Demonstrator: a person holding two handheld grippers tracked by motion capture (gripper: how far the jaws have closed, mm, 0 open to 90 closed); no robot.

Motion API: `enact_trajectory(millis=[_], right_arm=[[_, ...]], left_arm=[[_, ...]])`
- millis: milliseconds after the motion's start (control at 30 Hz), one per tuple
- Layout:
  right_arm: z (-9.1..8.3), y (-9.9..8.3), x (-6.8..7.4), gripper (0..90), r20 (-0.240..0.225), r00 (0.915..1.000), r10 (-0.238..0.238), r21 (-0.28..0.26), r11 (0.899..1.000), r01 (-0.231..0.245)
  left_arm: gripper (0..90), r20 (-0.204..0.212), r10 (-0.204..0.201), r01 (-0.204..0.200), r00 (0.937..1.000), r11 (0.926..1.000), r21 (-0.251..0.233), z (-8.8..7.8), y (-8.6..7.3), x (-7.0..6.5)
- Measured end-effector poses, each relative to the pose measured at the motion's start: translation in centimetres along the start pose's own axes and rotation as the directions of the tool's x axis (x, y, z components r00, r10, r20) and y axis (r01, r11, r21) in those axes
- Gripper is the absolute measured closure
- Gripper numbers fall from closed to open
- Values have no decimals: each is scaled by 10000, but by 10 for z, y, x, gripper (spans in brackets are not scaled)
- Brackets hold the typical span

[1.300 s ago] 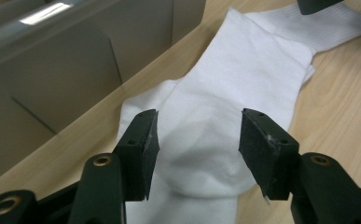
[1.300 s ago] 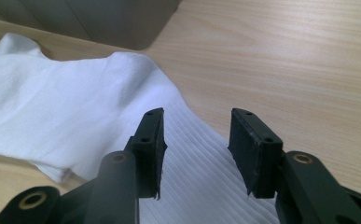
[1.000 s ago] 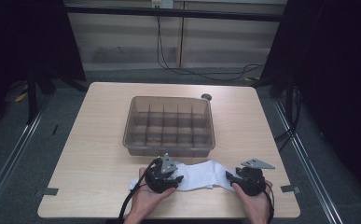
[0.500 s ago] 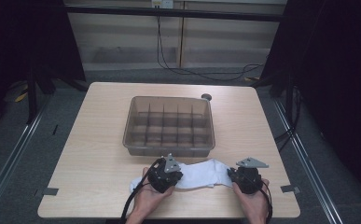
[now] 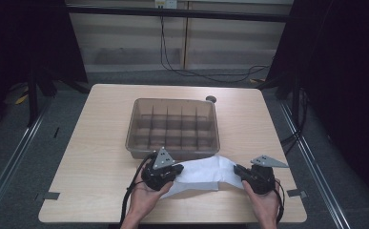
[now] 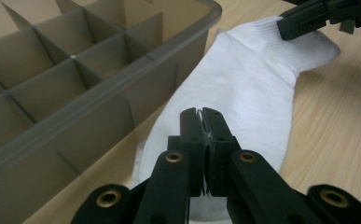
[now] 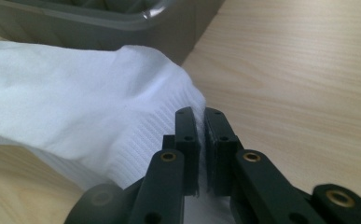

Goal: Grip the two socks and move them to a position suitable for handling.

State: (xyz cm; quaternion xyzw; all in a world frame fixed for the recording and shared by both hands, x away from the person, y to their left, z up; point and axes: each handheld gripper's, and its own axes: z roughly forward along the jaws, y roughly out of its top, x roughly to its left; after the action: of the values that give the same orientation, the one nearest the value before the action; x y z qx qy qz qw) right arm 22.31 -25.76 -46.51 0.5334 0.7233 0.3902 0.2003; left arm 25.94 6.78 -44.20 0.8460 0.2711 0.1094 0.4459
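sock (image 5: 199,174): 1 | grippers: 2, left (image 5: 169,175), right (image 5: 240,171) | divided bin (image 5: 174,149): 1 | table (image 5: 101,143): 1

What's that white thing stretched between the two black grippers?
A white sock: the left gripper pinches its foot end, the right gripper its ribbed cuff. The high view shows this.
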Motion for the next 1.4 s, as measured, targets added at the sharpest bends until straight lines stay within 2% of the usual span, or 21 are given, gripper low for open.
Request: enact_trajectory(millis=[167, 367, 567, 633, 667, 767, 833, 967, 1000, 1133, 1200, 1233, 1267, 1300, 1333, 1367, 1400], right_arm=[[2, 7, 14, 852, -386, 9987, -346, 84, 9994, 350], [17, 12, 33, 852, -855, 9938, -710, 286, 9969, 737], [32, 18, 52, 852, -1174, 9873, -1070, 486, 9924, 1133], [36, 20, 55, 852, -1311, 9857, -1060, 473, 9925, 1131], [38, 20, 56, 851, -1363, 9849, -1063, 466, 9924, 1136], [40, 23, 62, 851, -1498, 9811, -1228, 447, 9904, 1308], [43, 24, 66, 852, -1575, 9792, -1282, 458, 9895, 1369], [50, 25, 70, 852, -1730, 9745, -1429, 404, 9876, 1520], [53, 25, 70, 852, -1809, 9731, -1428, 454, 9871, 1533], [58, 25, 73, 851, -1804, 9706, -1591, 630, 9829, 1728], [61, 23, 74, 851, -1814, 9704, -1597, 687, 9823, 1745], [62, 22, 74, 851, -1901, 9690, -1580, 700, 9823, 1739], [64, 20, 74, 851, -1869, 9699, -1559, 779, 9819, 1729], [67, 19, 74, 850, -1838, 9697, -1608, 897, 9797, 1794], [69, 17, 74, 849, -1840, 9699, -1595, 995, 9787, 1798], [71, 14, 72, 847, -1845, 9706, -1547, 1093, 9782, 1767], [72, 12, 71, 846, -1852, 9712, -1499, 1163, 9780, 1731]], left_arm=[[884, -219, -166, 162, 9996, 9997, -190, -17, -9, 4], [884, -587, -735, 728, 9956, 9973, -135, -36, -32, 12], [884, -1030, -833, 838, 9912, 9965, 2, -50, -46, 15], [884, -1116, -907, 909, 9896, 9959, -33, -54, -49, 15], [884, -1196, -819, 828, 9894, 9966, 27, -57, -51, 16], [884, -1337, -1097, 1100, 9849, 9939, -55, -63, -56, 16], [884, -1512, -1074, 1080, 9826, 9941, -43, -68, -59, 14], [884, -1610, -1230, 1258, 9793, 9920, 74, -67, -66, 18], [884, -1621, -1089, 1138, 9807, 9933, 213, -68, -66, 18], [884, -1684, -1095, 1176, 9796, 9923, 385, -65, -71, 18], [883, -1993, -930, 1088, 9755, 9916, 698, -62, -73, 18], [883, -1769, -961, 1117, 9795, 9905, 804, -60, -76, 20], [883, -1569, -1151, 1289, 9809, 9884, 808, -57, -78, 21], [883, -1637, -1120, 1287, 9801, 9871, 955, -54, -81, 21], [883, -1457, -1248, 1399, 9814, 9853, 980, -51, -84, 22], [883, -1420, -1334, 1475, 9808, 9846, 943, -49, -87, 22], [883, -1428, -1334, 1499, 9807, 9824, 1116, -46, -90, 23]])
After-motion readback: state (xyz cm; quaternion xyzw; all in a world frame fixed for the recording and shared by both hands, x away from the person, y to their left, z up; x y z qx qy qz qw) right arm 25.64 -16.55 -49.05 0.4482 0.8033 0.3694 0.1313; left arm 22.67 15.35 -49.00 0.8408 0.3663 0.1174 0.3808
